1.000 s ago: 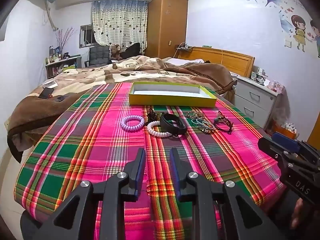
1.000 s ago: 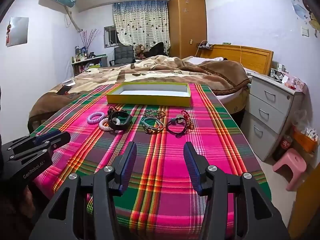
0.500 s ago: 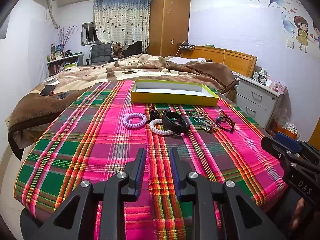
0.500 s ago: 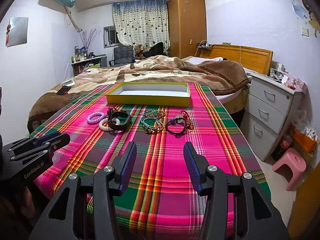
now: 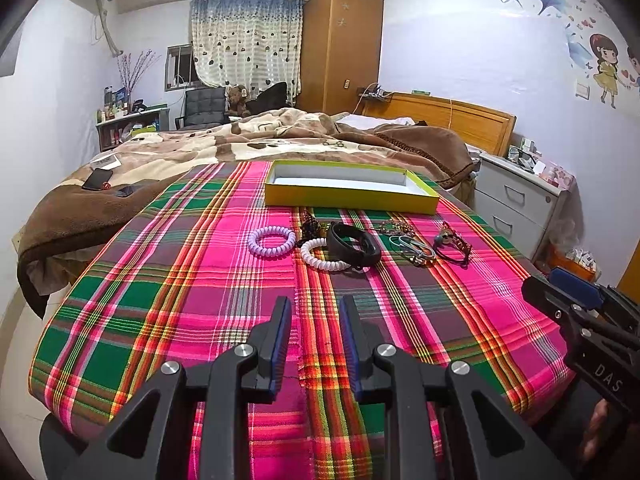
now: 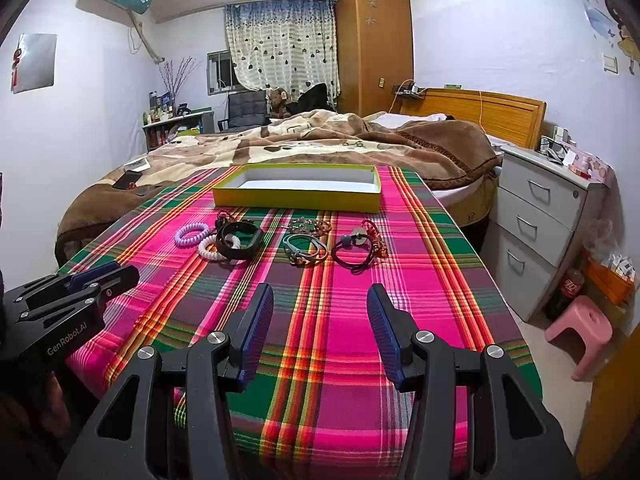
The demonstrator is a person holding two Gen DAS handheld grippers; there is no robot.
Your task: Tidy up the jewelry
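Note:
A row of jewelry lies on the plaid cloth: a purple coil band (image 5: 270, 241), a white coil band (image 5: 320, 259), a black wristband (image 5: 354, 243), grey rings (image 5: 412, 246) and a black cord with a red charm (image 5: 452, 245). The same row shows in the right wrist view, from the purple band (image 6: 192, 234) to the black cord (image 6: 356, 254). Behind it stands an empty yellow box (image 5: 352, 198). My left gripper (image 5: 315, 312) is open with a narrow gap, empty, short of the row. My right gripper (image 6: 320, 304) is wide open and empty.
The plaid-covered table (image 5: 168, 300) ends at a bed with a brown blanket (image 5: 280, 140). A grey drawer chest (image 6: 548, 216) and a pink stool (image 6: 580, 332) stand to the right. Phones (image 5: 98, 179) lie on the blanket at left.
The left wrist view has shifted slightly, bringing the jewelry a little nearer and lower in frame. The right gripper has barely moved. Both jaws keep their openings.

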